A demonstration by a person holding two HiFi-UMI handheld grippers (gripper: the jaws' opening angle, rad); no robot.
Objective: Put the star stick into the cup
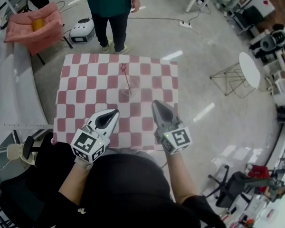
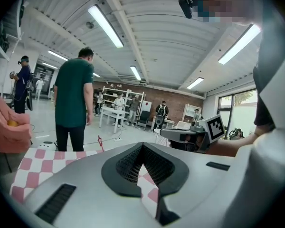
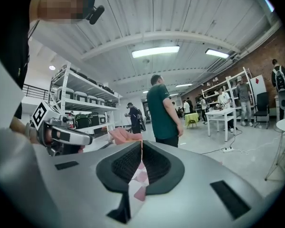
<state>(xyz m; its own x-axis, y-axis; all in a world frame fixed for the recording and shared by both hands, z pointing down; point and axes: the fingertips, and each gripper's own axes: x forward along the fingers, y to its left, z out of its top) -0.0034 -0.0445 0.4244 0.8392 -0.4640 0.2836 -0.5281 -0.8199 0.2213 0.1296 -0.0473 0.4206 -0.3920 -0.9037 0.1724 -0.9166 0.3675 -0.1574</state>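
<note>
A thin red star stick (image 1: pixel 127 81) rises at a slant near the middle of the red-and-white checkered table (image 1: pixel 85 87), star end up. Its lower end sits at a small clear cup (image 1: pixel 125 96) and seems to stand inside it. In the left gripper view the star stick (image 2: pixel 99 141) shows small and far beyond the jaws. My left gripper (image 1: pixel 115 112) and right gripper (image 1: pixel 156 103) hover over the table's near edge, well short of the cup. Both are shut with nothing between the pads.
A person in a green shirt (image 1: pixel 111 8) stands at the table's far edge. A pink chair (image 1: pixel 35 25) is at the far left, and a white round side table (image 1: pixel 249 70) and a wire stand (image 1: pixel 228 80) are to the right.
</note>
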